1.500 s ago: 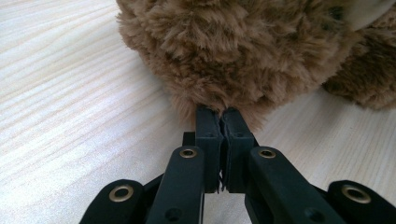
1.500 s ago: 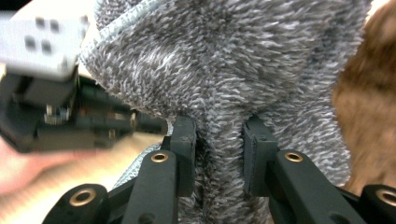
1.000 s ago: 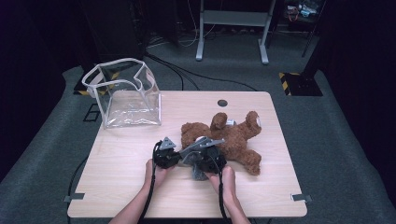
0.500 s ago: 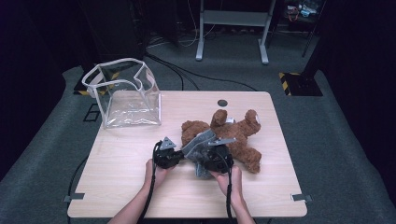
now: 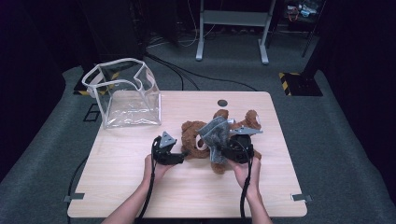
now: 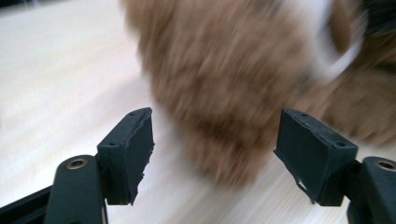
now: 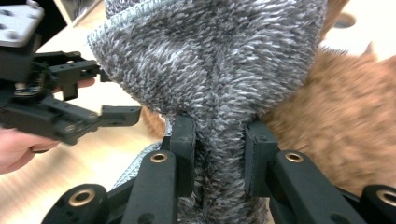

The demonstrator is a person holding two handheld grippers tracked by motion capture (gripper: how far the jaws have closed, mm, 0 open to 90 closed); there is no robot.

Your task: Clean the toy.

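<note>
In the right gripper view, the right gripper (image 7: 218,140) has its two black jaws drawn close on a bunched fold of grey knitted cloth (image 7: 210,60), the pads pressing into the fabric from either side so that it rises in a ruffled fan above them. In the high view this same cloth (image 5: 215,135) stands up at the centre of the frame, lifted over the brown teddy bear (image 5: 233,133), with the right gripper (image 5: 223,151) just below it and the person's right hand (image 5: 245,172) behind. The left gripper (image 6: 215,149) has just been opening: its jaws stand well apart with nothing pressed between the pads, and the blurred brown fur of the bear (image 6: 243,70) sits beyond the gap, probably not touching either pad, though the blur makes this hard to judge. From above, the left gripper (image 5: 180,156) sits at the centre-left, right beside the bear's head, held by the left hand (image 5: 156,170). The bear lies on the wooden table (image 5: 130,186), and a clear plastic bag (image 5: 123,98) stands open in the upper left, well apart from the grippers.
</note>
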